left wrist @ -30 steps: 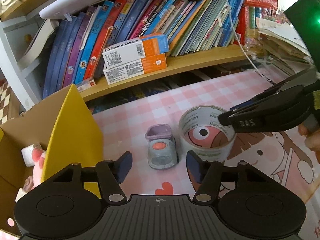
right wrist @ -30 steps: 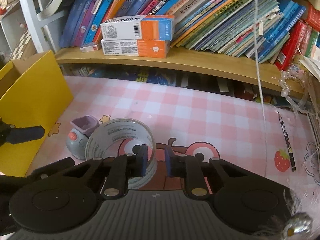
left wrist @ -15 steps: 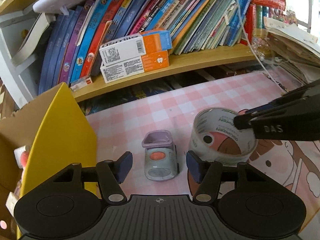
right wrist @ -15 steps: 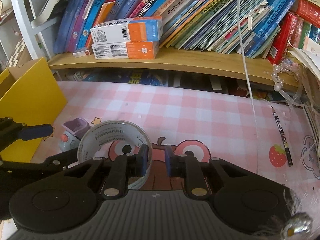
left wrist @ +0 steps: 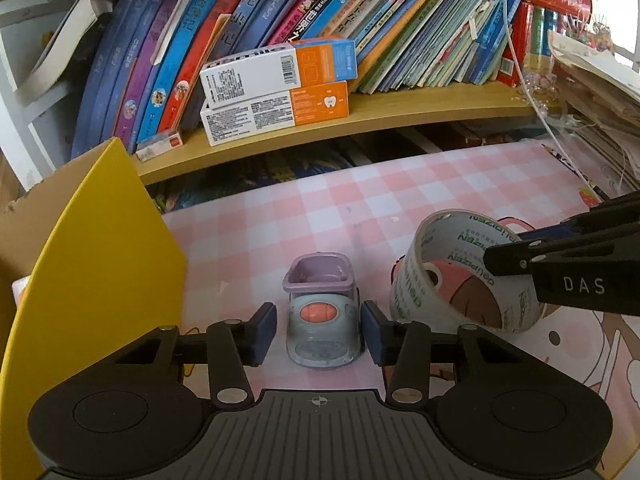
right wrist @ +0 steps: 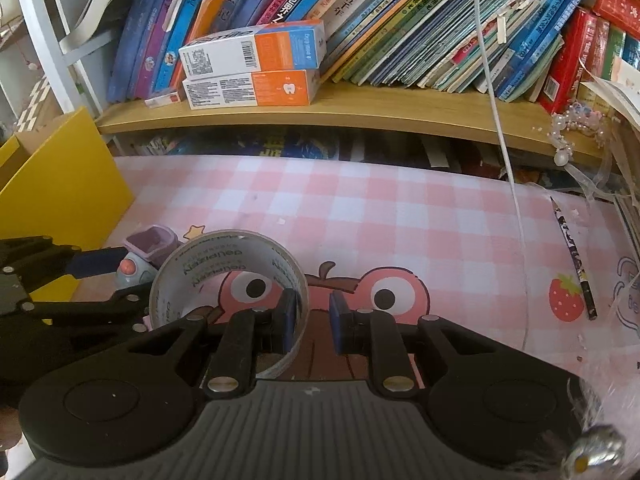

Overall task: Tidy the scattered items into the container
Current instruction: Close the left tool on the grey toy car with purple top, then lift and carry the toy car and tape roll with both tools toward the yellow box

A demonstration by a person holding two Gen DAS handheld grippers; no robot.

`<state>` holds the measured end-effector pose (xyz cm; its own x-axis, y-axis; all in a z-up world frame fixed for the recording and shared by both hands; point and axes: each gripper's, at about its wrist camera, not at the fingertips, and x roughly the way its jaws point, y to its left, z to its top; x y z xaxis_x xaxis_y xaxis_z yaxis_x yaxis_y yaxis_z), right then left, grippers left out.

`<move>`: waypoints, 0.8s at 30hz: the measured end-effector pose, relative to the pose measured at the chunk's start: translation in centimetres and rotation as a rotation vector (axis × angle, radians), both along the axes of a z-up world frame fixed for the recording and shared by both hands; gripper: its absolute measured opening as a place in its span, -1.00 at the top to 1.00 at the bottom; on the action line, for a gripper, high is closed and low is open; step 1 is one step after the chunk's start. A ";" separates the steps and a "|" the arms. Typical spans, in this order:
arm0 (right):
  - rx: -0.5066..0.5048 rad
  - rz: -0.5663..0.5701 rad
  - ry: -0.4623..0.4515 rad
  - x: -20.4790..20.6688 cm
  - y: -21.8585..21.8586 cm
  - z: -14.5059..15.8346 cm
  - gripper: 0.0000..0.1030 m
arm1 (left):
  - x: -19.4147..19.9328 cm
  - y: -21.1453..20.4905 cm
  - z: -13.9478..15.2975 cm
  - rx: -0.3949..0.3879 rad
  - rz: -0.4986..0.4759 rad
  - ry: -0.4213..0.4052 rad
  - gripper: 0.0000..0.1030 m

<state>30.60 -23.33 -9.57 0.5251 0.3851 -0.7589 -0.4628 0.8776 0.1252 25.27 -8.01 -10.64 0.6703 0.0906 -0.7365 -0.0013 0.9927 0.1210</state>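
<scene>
Here the left gripper [left wrist: 319, 330] was closing its jaws around the little toy car [left wrist: 322, 316] on the pink mat [left wrist: 320, 208], not yet squeezing it, while the right gripper [right wrist: 313, 322] pinched the tape roll [right wrist: 228, 276] by its wall, so both could go into the yellow box [left wrist: 100, 240] beside them.

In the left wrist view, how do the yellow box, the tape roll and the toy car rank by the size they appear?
1. yellow box, clearly largest, though it is also nearest the camera.
2. tape roll.
3. toy car, smallest, but close to the roll; the roll is partly hidden, so this order is unsure.
</scene>
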 end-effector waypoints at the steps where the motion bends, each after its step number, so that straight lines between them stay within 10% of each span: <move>1: 0.001 0.004 -0.001 0.0 0.1 0.0 0.71 | 0.1 0.0 -0.1 -0.002 0.002 0.001 0.14; 24: -0.011 -0.008 -0.008 -1.4 -0.5 1.0 0.86 | -1.6 -0.1 2.0 -0.063 -0.056 -0.022 0.26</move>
<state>29.15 -23.85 -8.53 0.5341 0.3721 -0.7591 -0.4564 0.8828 0.1116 23.62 -8.07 -8.67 0.6891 0.0070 -0.7247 0.0523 0.9969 0.0593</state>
